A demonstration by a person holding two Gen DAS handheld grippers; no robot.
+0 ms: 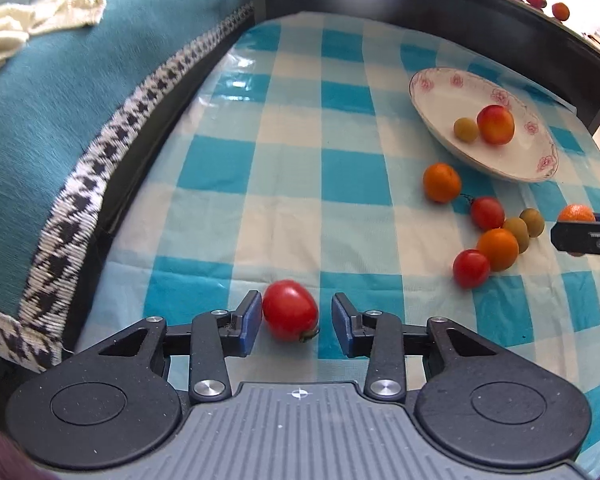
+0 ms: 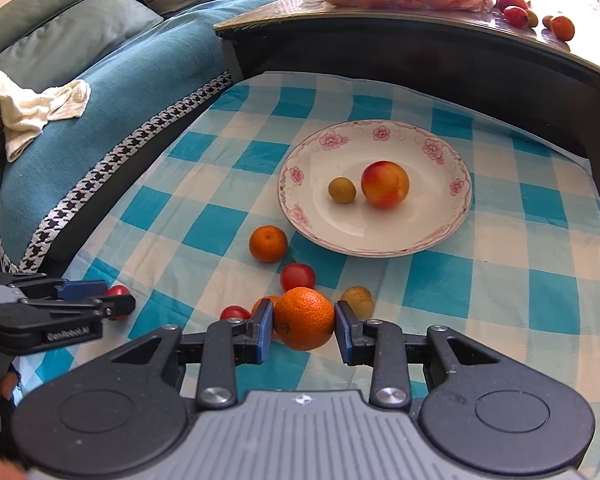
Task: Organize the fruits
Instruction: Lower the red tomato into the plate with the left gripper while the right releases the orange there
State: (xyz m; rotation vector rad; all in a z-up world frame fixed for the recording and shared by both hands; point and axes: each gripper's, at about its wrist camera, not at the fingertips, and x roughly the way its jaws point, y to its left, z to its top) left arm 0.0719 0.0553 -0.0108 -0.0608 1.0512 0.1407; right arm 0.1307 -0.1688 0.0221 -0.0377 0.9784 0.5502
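Right wrist view: right tongs (image 2: 303, 322) pinch a mandarin (image 2: 304, 318); left tongs (image 1: 294, 318) spread around a tomato (image 1: 290, 310) near the cloth edge (image 1: 112, 240).

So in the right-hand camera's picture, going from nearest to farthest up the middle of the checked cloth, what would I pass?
Orange held in the right tool → red tomato → loose orange → flowered plate holding a small green fruit and a peach → dark table edge.

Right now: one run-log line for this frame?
left gripper: open around tomato | right gripper: shut on orange | plate: peach, green fruit
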